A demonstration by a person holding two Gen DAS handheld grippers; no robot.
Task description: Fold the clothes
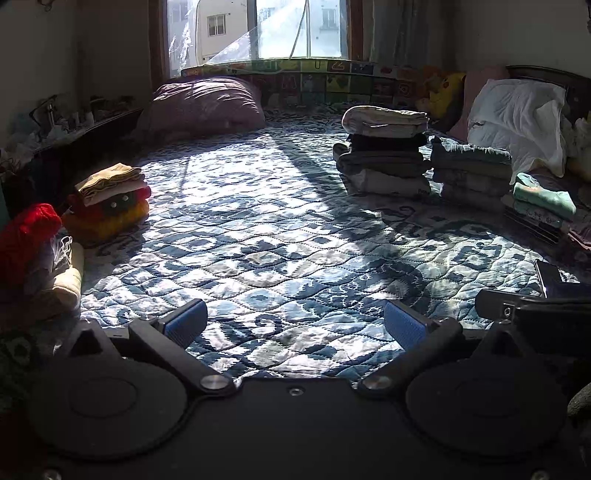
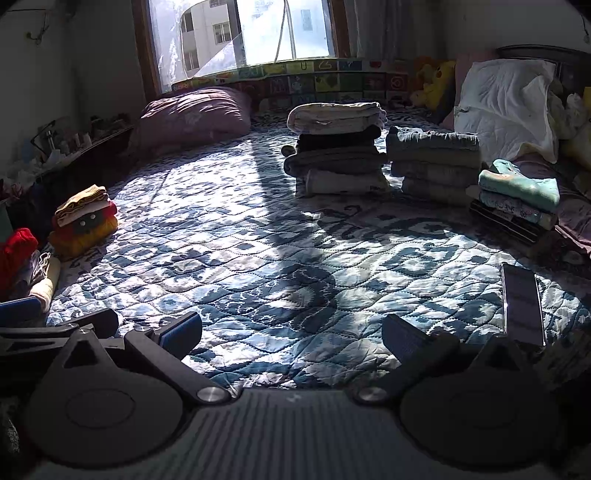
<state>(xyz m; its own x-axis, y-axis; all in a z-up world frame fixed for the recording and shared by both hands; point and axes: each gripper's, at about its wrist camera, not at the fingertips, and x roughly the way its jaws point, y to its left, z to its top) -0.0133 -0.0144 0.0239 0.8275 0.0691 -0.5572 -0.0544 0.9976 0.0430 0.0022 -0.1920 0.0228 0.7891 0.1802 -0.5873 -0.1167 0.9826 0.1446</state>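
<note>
Folded clothes stand in piles on a blue-and-white quilted bed [image 1: 280, 236] [image 2: 280, 251]. A tall pile topped by a cream item [image 1: 384, 151] [image 2: 336, 147] and a grey pile [image 1: 471, 171] [image 2: 434, 162] stand far right, with a mint-topped pile [image 1: 543, 206] [image 2: 517, 199] beside them. At the left stand a yellow-and-red pile [image 1: 110, 201] [image 2: 83, 219] and a red-topped pile [image 1: 33, 251] [image 2: 22, 262]. My left gripper [image 1: 295, 325] is open low over bare quilt. My right gripper [image 2: 291, 332] is open too, just right of it, holding nothing.
A dark phone [image 2: 522, 304] lies on the quilt near my right gripper. A purple pillow [image 1: 203, 105] and a white pillow [image 1: 517, 114] sit at the far side under the window [image 1: 258, 29]. A cluttered shelf [image 1: 66, 122] runs along the left.
</note>
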